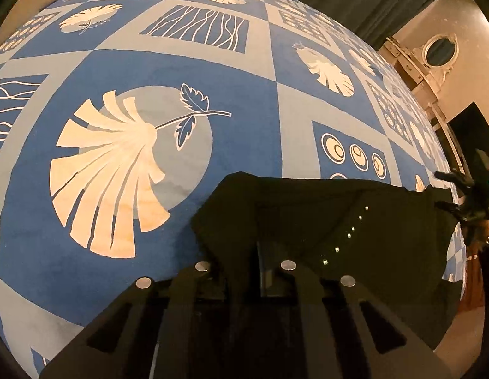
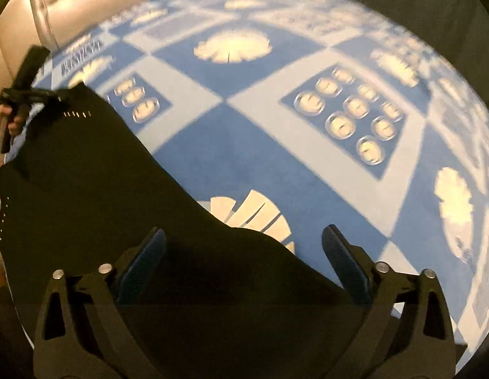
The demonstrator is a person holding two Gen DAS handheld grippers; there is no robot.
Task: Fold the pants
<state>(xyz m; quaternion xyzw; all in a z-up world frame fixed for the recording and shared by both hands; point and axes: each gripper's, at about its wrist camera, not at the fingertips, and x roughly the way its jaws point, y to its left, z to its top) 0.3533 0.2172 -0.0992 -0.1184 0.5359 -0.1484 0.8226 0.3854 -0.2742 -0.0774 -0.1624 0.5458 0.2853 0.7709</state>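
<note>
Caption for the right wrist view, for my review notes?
Right gripper with fingers apart over the edge of black pants on a blue patterned bedspread; left gripper pinches the far corner.

- Left gripper [image 1: 244, 252]: matte black frame of flat, angular linkage arms with elongated triangular cut-outs; four round silver pivot pins across the arms.
- Left gripper seen from the right wrist camera [image 2: 59, 98]: slim black body with a dark boxy block rising from its top.
- Right gripper [image 2: 244, 243]: same black linkage frame, triangular cut-outs, four silver pivot pins set in pairs.
- Right gripper fingers [image 2: 143, 265]: black, faced with dark blue pads of fine ribbed texture.
- Right gripper seen from the left wrist camera [image 1: 465, 195]: black, two thin prongs, a small green light on its body.
- Hand [image 2: 7, 123]: bare, no sleeve discernible; detail blurred.
</note>
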